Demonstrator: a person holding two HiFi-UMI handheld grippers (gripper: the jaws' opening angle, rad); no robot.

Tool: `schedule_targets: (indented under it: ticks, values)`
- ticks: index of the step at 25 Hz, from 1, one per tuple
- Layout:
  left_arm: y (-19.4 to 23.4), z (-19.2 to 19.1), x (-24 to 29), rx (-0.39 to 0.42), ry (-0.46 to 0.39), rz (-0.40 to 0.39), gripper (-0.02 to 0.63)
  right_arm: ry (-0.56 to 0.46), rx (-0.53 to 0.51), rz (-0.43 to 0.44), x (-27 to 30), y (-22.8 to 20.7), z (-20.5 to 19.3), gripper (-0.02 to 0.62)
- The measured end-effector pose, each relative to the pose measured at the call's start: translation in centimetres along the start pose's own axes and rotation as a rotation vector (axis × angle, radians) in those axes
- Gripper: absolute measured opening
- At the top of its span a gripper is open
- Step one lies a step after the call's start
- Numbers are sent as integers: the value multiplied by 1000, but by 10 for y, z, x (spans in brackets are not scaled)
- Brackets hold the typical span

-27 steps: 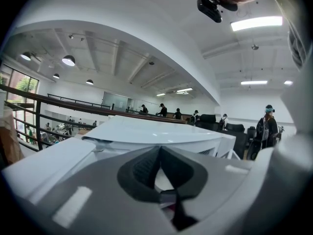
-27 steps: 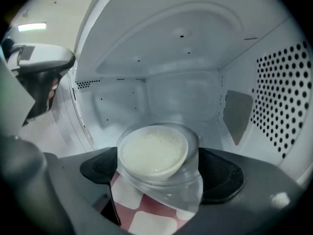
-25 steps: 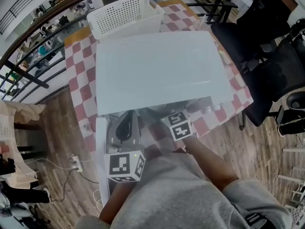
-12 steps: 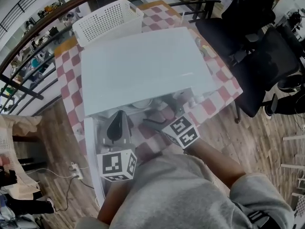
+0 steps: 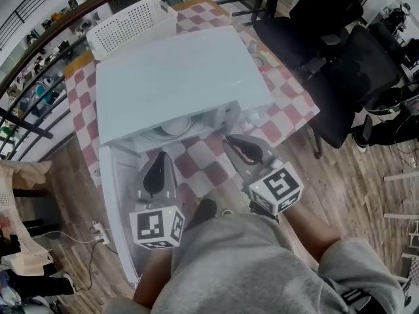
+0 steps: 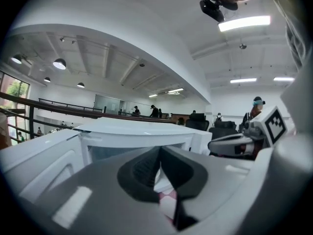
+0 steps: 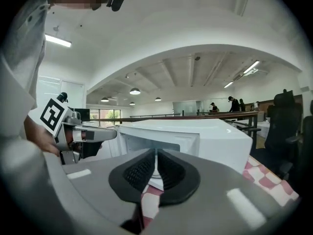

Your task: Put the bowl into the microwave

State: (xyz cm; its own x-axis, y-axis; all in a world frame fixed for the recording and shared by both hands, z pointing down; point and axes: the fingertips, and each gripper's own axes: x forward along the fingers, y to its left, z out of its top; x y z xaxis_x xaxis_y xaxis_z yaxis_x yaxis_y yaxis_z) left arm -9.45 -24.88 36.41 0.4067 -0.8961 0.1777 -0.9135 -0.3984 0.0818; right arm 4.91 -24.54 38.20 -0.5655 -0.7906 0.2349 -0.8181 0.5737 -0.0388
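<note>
Bowl (image 5: pixel 175 125) inside microwave (image 5: pixel 177 77), head view clearest

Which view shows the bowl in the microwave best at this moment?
The head view: the white bowl shows part of its rim in the mouth of the open microwave, just under the top edge. In the left and right gripper views the shut jaws stand before the opening, and the bowl cannot be made out.
</note>
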Motion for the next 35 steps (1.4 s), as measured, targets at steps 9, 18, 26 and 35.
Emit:
schedule_targets:
  ticks: [9,18,26,35]
  values:
    - [-56,-16,-62,6,10,-11,11,-44,32,-22,-91,25,-13,0]
    - [-90,-29,-119,23,9,28,11,-66,33,7,-147,47,-24,0]
    - [-106,-38,-152,32,18,57,11,-63,44,49,-174,65,-33,0]
    - [-117,-37,-158,35,21,33,11,-62,60,24,-183,70,-34,0]
